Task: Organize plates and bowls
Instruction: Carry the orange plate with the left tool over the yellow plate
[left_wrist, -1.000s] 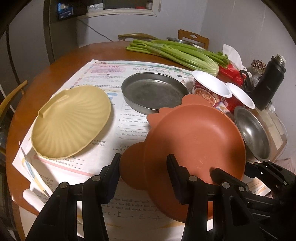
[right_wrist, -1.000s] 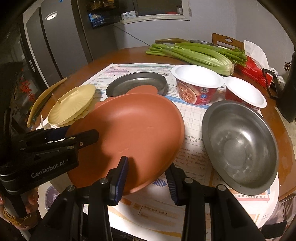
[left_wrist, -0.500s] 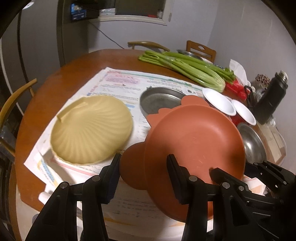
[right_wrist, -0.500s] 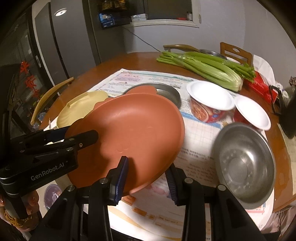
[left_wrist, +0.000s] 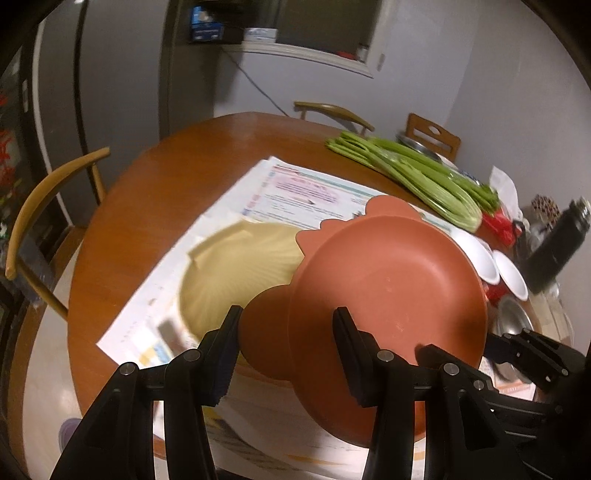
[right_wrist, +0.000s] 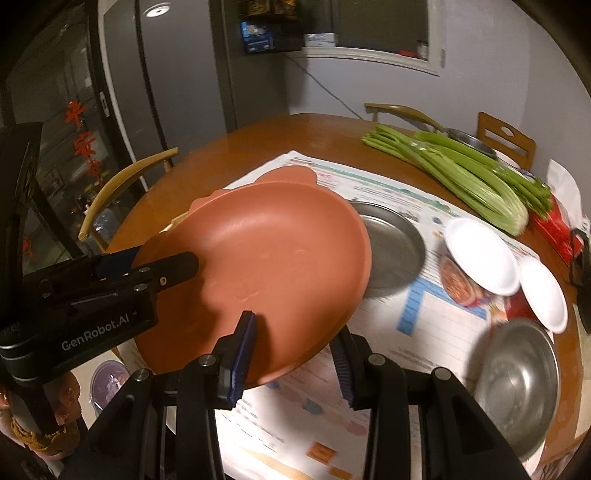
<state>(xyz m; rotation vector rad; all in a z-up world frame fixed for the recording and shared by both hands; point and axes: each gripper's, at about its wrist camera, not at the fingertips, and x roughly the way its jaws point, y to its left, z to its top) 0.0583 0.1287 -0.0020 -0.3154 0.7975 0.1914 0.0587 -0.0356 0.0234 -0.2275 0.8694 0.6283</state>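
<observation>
A terracotta plate (left_wrist: 391, 280) with lobed handles is held in the air above the table by both grippers. My left gripper (left_wrist: 286, 350) is shut on its rounded handle tab. My right gripper (right_wrist: 293, 354) is shut on its near rim (right_wrist: 280, 266). The left gripper also shows in the right wrist view (right_wrist: 110, 284), clamped on the plate's left edge. Below it lies a yellow shell-shaped plate (left_wrist: 236, 273), partly hidden. A flat steel plate (right_wrist: 391, 251) sits just right of the terracotta plate. A steel bowl (right_wrist: 517, 380) lies at the front right.
Two white-lidded paper cups (right_wrist: 480, 258) stand between the steel plate and the steel bowl. Celery (right_wrist: 461, 173) lies at the back of the round wooden table (left_wrist: 177, 177). A black flask (left_wrist: 557, 247) stands far right. Printed paper sheets (left_wrist: 295, 192) cover the table. Chairs (left_wrist: 40, 206) surround it.
Both grippers have lifted the terracotta plate higher and carried it left. It now hangs over the yellow shell plate's right side. The steel plate is uncovered in the right view.
</observation>
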